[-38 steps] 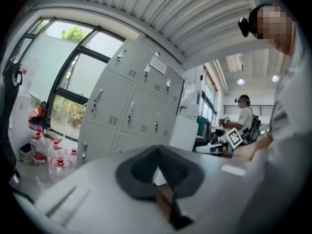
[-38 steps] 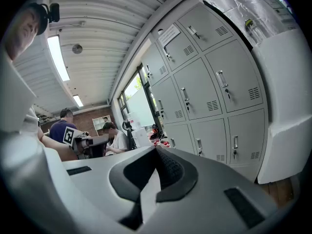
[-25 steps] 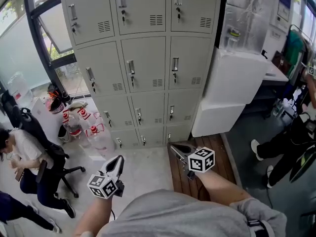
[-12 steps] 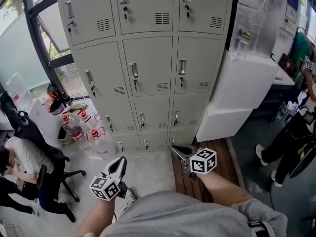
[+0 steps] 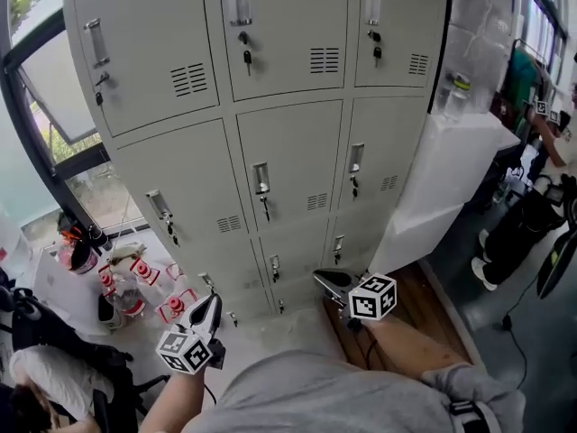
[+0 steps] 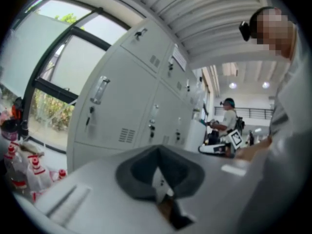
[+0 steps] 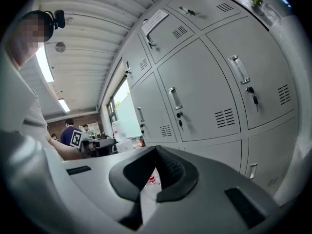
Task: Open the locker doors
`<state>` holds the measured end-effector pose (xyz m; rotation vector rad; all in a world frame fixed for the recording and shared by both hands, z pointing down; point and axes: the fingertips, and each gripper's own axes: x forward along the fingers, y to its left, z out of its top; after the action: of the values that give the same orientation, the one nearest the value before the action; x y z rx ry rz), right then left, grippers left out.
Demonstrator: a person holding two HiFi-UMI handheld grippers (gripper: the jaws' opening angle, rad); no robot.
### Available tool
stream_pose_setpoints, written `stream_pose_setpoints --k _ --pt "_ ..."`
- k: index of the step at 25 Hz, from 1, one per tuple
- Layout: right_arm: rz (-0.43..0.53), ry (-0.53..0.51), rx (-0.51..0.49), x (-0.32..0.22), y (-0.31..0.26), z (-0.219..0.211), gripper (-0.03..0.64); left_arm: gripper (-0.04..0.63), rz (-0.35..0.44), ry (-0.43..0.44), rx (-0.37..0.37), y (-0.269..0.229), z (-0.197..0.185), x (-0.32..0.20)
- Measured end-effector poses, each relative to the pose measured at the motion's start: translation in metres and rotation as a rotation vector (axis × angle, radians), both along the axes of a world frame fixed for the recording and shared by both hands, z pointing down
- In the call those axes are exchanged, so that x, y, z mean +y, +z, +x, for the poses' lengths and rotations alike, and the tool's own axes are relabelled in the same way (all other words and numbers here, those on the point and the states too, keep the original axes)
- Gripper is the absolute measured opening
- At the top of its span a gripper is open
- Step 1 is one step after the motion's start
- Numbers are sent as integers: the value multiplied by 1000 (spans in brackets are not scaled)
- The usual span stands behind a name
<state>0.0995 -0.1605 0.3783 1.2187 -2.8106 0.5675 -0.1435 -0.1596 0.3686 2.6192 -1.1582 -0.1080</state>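
1. Straight ahead of the person, the bank of grey lockers (image 5: pixel 194 174) fills most of the head view. Every one of its doors (image 5: pixel 293 156) that shows sits flush in its frame, so none has been opened.
2. Each door has an upright handle (image 5: pixel 261 179) with a lock below it. Keys (image 5: pixel 247 59) hang from the locks in the top row.
3. The left gripper (image 5: pixel 216 298) sits low at the left of the head view, well apart from the lockers and pointing towards the lower doors. Its own view shows the dark pads pressed together with nothing between them.
4. The right gripper (image 5: pixel 320 278) sits low at the right, also short of the lockers and touching no door. In its own view the ribbed pads meet and hold nothing, and the door fronts rise beyond them.
5. Judged from this, the task is at its very beginning. The person is only approaching, and every door has yet to be opened.
6. The next move probably calls for bringing one gripper up to a handle and parting its jaws to take or hook it.
7. Bottles (image 5: pixel 135 273) with red caps stand on the floor (image 5: pixel 288 327) by the lockers' left foot. A white block (image 5: pixel 442 179) leans beside the right column. Either could get in the way of a low door as it swings.
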Motion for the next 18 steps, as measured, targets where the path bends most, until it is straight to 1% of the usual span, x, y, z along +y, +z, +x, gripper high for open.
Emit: stream_pose_setpoints --k 2,5,8,11,13,16,18 --pt "3 46 1 -28 -7 -3 0 3 15 17 -4 -10 -12 -32" --pt "2 57 14 -59 -13 -5 0 3 26 -13 16 -19 -28 -70" --pt "19 9 46 -85 -18 0 0 3 38 -56 32 -22 -22 -97" --pt "33 -41 66 -106 -26 9 0 3 32 -97 54 -23 -5 -107" --pt "50 -78 71 -120 -40 10 0 3 40 -120 54 -30 5 -111" --pt "72 -149 86 -138 -61 -3 1 3 67 -178 82 -49 9 -117" --pt "99 -205 95 -145 -82 -25 1 3 92 -217 94 -67 0 -117"
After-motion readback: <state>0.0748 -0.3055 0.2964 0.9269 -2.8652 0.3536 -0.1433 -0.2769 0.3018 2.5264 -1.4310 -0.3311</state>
